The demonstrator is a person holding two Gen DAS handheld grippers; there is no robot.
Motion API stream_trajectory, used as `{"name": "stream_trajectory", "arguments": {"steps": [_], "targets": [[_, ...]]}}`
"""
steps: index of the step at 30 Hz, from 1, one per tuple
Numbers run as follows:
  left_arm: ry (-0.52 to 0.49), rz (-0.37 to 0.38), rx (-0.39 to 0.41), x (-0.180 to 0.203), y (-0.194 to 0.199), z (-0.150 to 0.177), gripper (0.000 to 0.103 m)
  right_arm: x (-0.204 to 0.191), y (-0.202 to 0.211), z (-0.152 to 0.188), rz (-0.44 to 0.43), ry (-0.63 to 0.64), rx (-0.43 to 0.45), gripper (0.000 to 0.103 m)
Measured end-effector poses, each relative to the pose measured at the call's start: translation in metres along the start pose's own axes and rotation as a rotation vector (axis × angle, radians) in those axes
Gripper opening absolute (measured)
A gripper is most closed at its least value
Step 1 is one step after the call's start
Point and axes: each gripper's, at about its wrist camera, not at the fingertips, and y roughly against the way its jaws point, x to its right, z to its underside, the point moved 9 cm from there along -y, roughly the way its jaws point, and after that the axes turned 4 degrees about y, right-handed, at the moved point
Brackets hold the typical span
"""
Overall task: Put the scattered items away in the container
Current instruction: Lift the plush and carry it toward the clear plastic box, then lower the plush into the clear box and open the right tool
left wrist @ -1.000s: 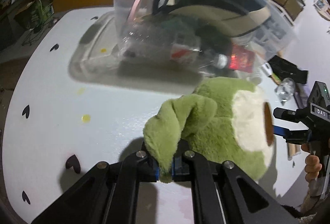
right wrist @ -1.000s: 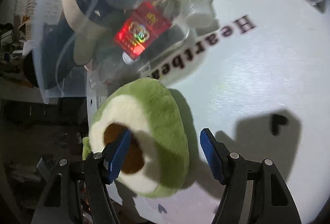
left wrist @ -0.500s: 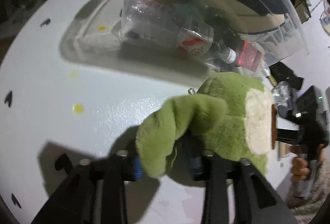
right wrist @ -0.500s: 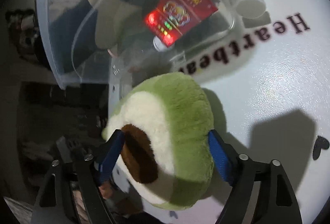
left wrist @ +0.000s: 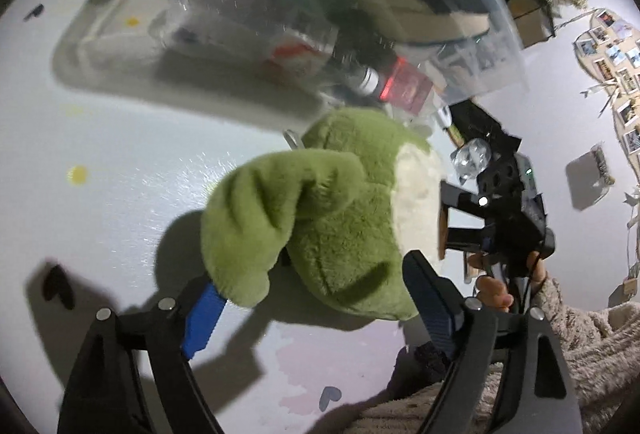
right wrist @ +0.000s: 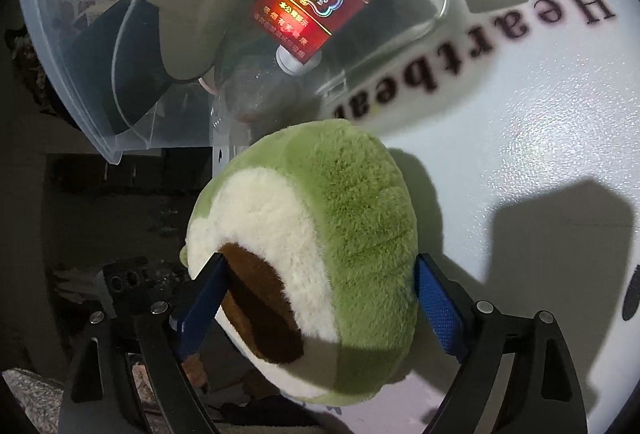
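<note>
On the left, our left gripper (left wrist: 316,308) has just been opening; its jaws stand apart, with the avocado plush toy (left wrist: 332,218) between them, one blue pad touching the toy's green flap. The toy sits on the white counter (left wrist: 120,162), just near of the clear plastic container (left wrist: 360,14) holding a red box (right wrist: 320,2) and bottles. On the right, our right gripper (right wrist: 320,310) has jaws spread around the toy's cream face and green back.

Left gripper (left wrist: 318,304): angled down, jaws have just been opening, now spread wide (blue pads (left wrist: 202,316) visible). Right gripper (right wrist: 316,304): jaws wide, pads against a soft shape between them. Hand (left wrist: 494,288) in knit sleeve (left wrist: 592,338) grips its handle.
</note>
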Motion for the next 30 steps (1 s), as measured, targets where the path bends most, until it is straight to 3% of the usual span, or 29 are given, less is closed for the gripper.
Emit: {"name": "stream_trajectory", "arguments": {"steps": [5, 7, 11, 16, 23, 30], "targets": [[0.039, 0.054, -0.044, 0.002, -0.015, -0.004, 0.084, 0.003, 0.001, 0.002, -0.024, -0.046, 0.003, 0.091], [0.042, 0.083, -0.052, 0.007, -0.016, -0.005, 0.075, 0.003, -0.001, 0.002, -0.027, -0.060, 0.008, 0.091], [0.014, 0.085, -0.054, 0.019, -0.016, -0.008, 0.069, -0.006, 0.001, 0.003, -0.012, -0.046, 0.016, 0.084], [-0.062, 0.085, 0.040, 0.044, 0.014, -0.020, 0.066, -0.038, 0.010, 0.008, -0.031, -0.021, 0.046, 0.079], [-0.244, 0.148, 0.223, 0.113, 0.098, -0.043, 0.066, -0.132, 0.067, 0.001, -0.065, 0.153, 0.169, 0.079], [-0.407, 0.142, 0.419, 0.171, 0.170, -0.082, 0.066, -0.209, 0.109, -0.025, -0.102, 0.281, 0.280, 0.079]]}}
